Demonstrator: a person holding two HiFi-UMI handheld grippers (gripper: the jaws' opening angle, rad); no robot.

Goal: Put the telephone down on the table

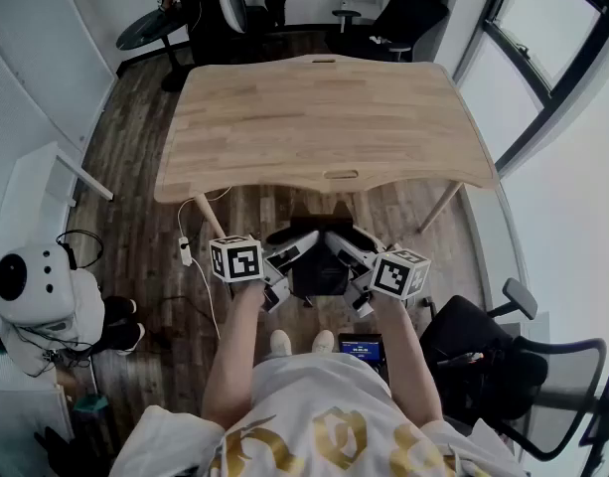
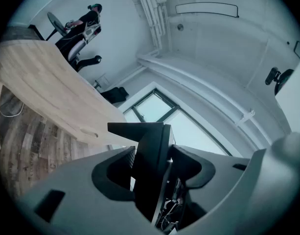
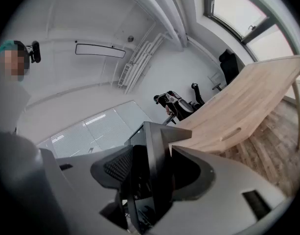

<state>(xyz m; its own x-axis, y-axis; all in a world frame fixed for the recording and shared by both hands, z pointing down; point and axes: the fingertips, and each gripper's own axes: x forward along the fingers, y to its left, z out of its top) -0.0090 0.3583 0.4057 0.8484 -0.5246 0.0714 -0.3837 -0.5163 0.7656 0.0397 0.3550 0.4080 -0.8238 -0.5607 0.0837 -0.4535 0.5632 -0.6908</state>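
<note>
A black telephone (image 1: 318,267) hangs level between my two grippers, in front of the near edge of the wooden table (image 1: 324,117) and above the floor. My left gripper (image 1: 292,254) is shut on its left end and my right gripper (image 1: 350,256) on its right end. In the left gripper view the telephone (image 2: 150,160) fills the gap of the left gripper (image 2: 152,173), with the table (image 2: 42,87) up to the left. In the right gripper view the telephone (image 3: 154,160) is clamped in the right gripper (image 3: 150,173), and the table (image 3: 247,102) lies to the right.
A white device with cables (image 1: 31,291) stands at the left and a black office chair (image 1: 513,361) at the right. A small lit screen (image 1: 362,346) lies by the person's feet. A cable (image 1: 190,256) trails on the wood floor. More chairs (image 1: 408,13) stand behind the table.
</note>
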